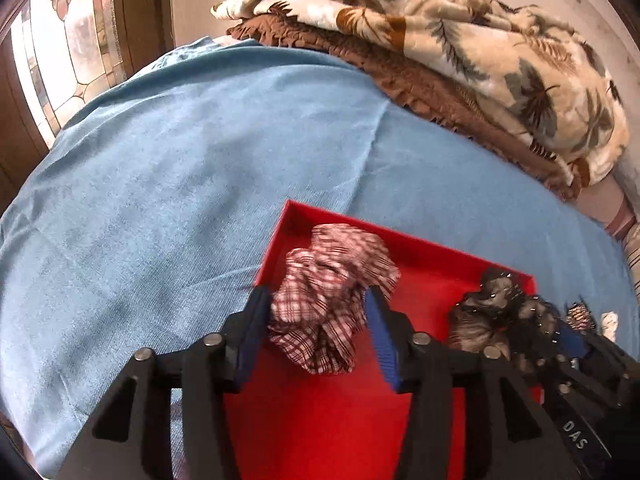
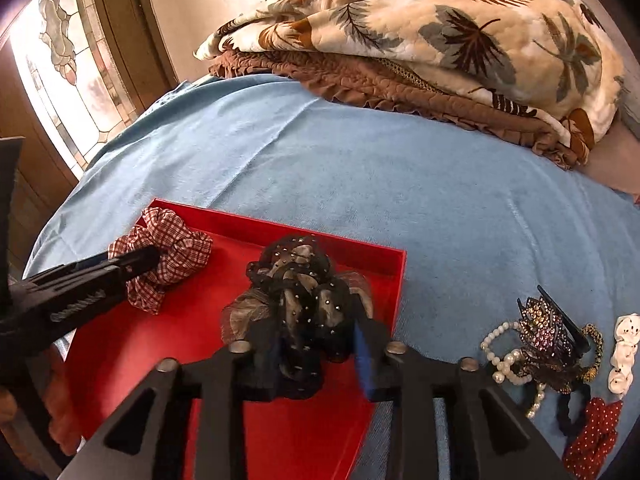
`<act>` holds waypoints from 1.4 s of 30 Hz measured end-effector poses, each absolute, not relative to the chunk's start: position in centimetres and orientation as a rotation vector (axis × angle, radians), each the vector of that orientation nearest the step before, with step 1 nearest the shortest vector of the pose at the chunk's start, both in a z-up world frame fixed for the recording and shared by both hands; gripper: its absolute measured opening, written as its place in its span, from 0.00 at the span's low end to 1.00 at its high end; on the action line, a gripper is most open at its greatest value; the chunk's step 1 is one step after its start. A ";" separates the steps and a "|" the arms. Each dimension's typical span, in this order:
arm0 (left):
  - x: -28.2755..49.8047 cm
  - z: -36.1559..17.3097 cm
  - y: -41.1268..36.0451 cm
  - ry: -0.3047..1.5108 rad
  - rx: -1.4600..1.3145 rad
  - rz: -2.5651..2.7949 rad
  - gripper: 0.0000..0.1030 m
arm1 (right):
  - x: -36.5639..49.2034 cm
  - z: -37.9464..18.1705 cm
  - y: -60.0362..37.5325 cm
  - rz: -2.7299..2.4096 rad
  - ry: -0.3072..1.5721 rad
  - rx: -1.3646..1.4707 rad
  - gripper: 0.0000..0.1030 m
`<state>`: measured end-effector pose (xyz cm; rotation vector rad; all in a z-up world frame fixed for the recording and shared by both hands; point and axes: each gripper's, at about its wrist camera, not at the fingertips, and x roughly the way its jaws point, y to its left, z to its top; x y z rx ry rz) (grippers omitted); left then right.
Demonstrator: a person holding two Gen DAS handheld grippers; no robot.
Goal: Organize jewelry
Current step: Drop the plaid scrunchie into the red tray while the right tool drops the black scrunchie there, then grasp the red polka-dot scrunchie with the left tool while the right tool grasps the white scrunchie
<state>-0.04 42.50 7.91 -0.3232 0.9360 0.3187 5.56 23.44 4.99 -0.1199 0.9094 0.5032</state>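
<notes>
Left gripper point(image 1: 316, 320), seen along its two black fingers with blue ribbed pads: the jaws stand apart, and the red-and-white checked fabric scrunchie point(image 1: 332, 296) lies between them over the shallow red rectangular tray point(image 1: 440, 256). The left pad sits against the scrunchie's edge, while the right pad runs close along its other side; whether either presses on the cloth cannot be told. In the right wrist view the same gripper point(image 2: 132, 260) enters from the left, its tip at the checked scrunchie point(image 2: 164, 256), which rests in the far left part of the tray point(image 2: 360, 258).

Right gripper point(image 2: 320, 344): the jaws likewise stand apart on either side of a black net hair ornament with grey ruffles and small studs point(image 2: 300, 292), which sits on the tray floor toward its right wall. The pads flank the lower part of the ornament; contact is not clear. In the left wrist view this ornament point(image 1: 492, 308) appears at the tray's right end, with the right gripper point(image 1: 560, 340) beside it.

The tray lies on a light blue cloth point(image 2: 360, 160) covering the surface. To the right of the tray, on the cloth, lies a loose group: a white pearl bead bracelet point(image 2: 500, 352), a rhinestone claw hair clip point(image 2: 548, 332), a white scrunchie point(image 2: 624, 356) and a red scrunchie with white dots point(image 2: 596, 432). Behind, a folded cream blanket with a leaf print point(image 2: 440, 32) rests on a brown ruffled quilt point(image 2: 360, 80). A stained-glass window point(image 2: 68, 64) occupies the left background.
</notes>
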 end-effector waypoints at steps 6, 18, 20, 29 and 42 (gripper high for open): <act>-1.5 9.8 42.2 0.856 -0.333 0.287 0.61 | 4.8 6.1 23.1 0.502 0.873 -0.128 0.53; -4.8 13.0 39.2 0.775 -0.265 0.299 0.63 | 0.9 10.5 14.8 0.446 0.792 -0.024 0.58; -5.4 13.5 37.6 0.761 -0.239 0.271 0.63 | -0.1 10.7 11.7 0.413 0.788 -0.004 0.59; -7.0 13.7 27.8 0.804 -0.192 0.074 0.63 | -4.6 8.3 -3.7 0.175 0.822 0.029 0.60; -2.9 8.2 11.5 0.971 -0.173 -0.220 0.63 | -3.3 4.4 -11.5 0.146 0.865 0.154 0.60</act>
